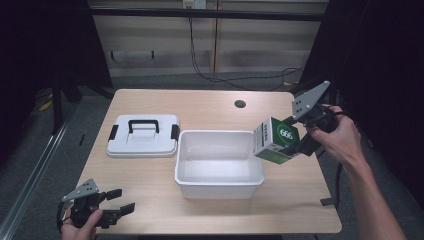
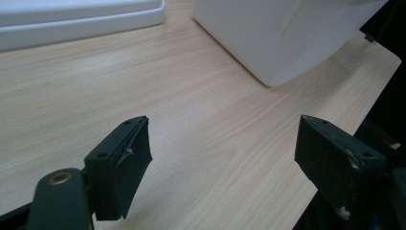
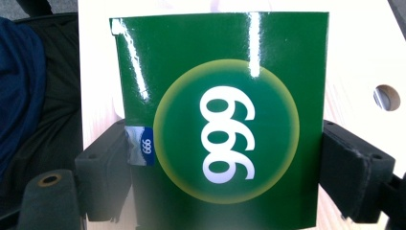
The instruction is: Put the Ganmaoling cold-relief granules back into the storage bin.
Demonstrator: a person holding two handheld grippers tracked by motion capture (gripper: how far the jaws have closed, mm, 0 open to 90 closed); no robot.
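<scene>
A green and white box [image 1: 277, 140] marked 666 hangs tilted over the right rim of the white bin [image 1: 219, 179], with my right gripper [image 1: 296, 141] shut on it. In the right gripper view the box's green face [image 3: 225, 129] sits between the two black jaws, which press on its sides. The bin looks empty. My left gripper [image 1: 120, 201] rests open near the table's front left corner with nothing between its fingers. In the left gripper view, its jaws stand wide apart over bare wood, with the bin's wall [image 2: 282, 33] ahead.
A white lid [image 1: 143, 135] with a black handle and black clips lies flat to the left of the bin; its edge [image 2: 81, 21] is also ahead of the left gripper. A round cable hole [image 1: 240, 104] sits at the table's back right. A dark sleeve [image 3: 21, 91] is at the left.
</scene>
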